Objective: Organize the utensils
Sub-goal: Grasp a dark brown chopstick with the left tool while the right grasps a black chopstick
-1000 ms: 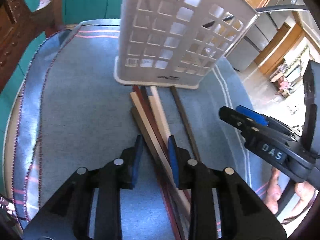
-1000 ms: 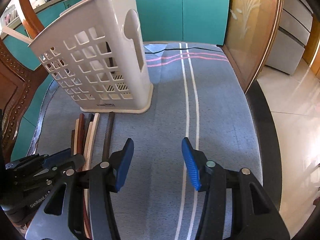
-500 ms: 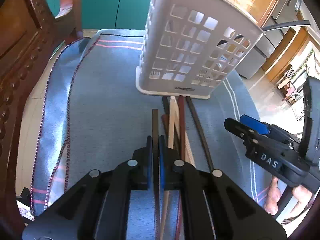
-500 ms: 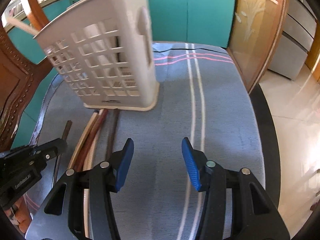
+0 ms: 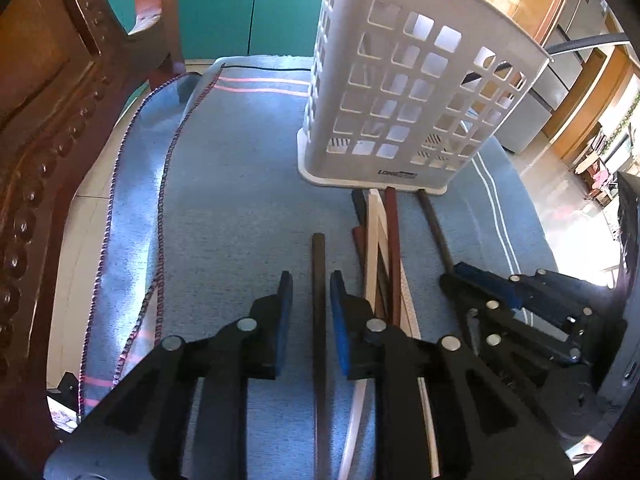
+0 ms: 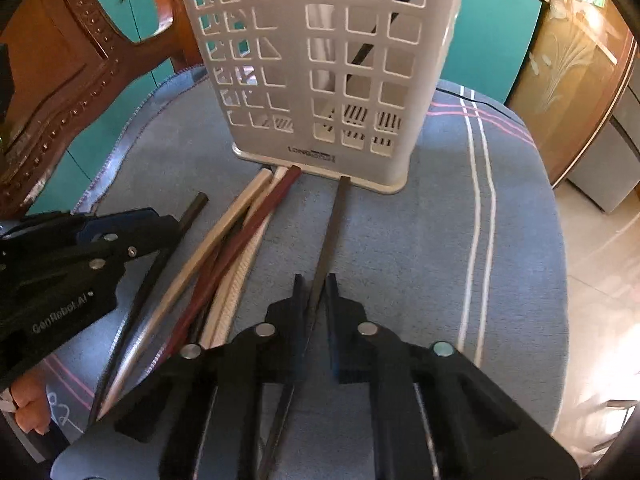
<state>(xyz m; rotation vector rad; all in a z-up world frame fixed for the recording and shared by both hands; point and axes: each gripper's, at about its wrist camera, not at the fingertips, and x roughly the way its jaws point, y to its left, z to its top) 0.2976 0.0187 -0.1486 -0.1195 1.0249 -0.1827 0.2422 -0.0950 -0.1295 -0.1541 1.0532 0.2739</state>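
Since a second ago the right gripper [image 6: 311,296] has swung across to the lone dark chopstick [image 6: 330,232] and its jaws are closing on it, the stick between the pads. The left gripper [image 5: 311,300], which had pinched the brown chopstick [image 5: 318,264] and pulled it clear of the pile, is opening again: that stick lies between its pads, apparently untouched.

Little looks done: at least one dark stick [image 6: 370,40] already leans inside the white basket [image 6: 320,60], just ahead of both grippers, while the bundle of chopsticks [image 6: 240,236] lies between the grippers on the blue cloth [image 6: 440,240].

The worktop edge curves away right of the right gripper; a carved wooden chair [image 5: 48,120] crowds the left gripper's left. Above the basket the way looks open.
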